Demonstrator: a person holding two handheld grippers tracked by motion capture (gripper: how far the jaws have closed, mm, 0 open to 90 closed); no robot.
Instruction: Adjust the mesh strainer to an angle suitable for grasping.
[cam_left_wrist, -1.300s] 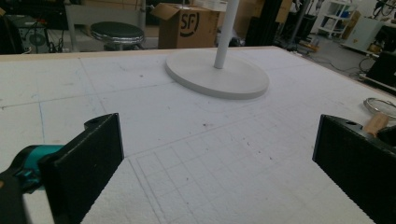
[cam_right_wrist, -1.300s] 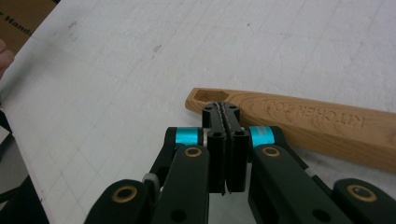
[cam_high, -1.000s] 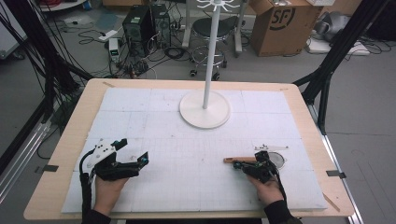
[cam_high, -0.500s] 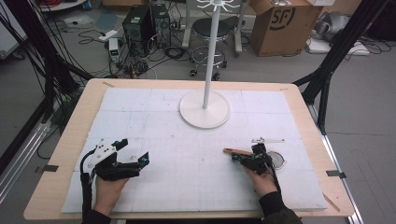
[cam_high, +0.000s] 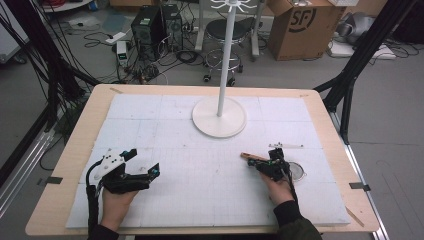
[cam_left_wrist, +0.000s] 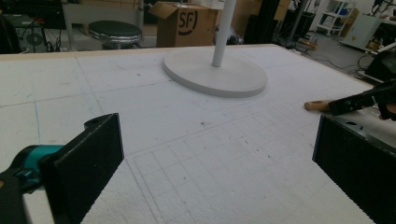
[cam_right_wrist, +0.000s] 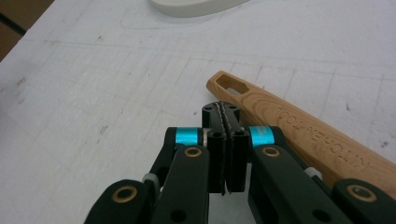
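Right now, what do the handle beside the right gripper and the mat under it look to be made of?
The handle looks like pale unvarnished wood: curved grain lines, matt surface, letters stamped into it and a hanging slot at the tip. The mat looks like white foam board, probably polystyrene: pebbly, matt, marked with thin grid lines and dark specks.

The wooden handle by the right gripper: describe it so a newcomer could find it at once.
Start at the white stand base in the far middle of the white mat, then come toward the person's right hand. Beside the shut right gripper lies the wooden handle, flat on the mat. It alone is tan wood, with a slotted hanging hole and KITCHEN TOOL engraved along it.
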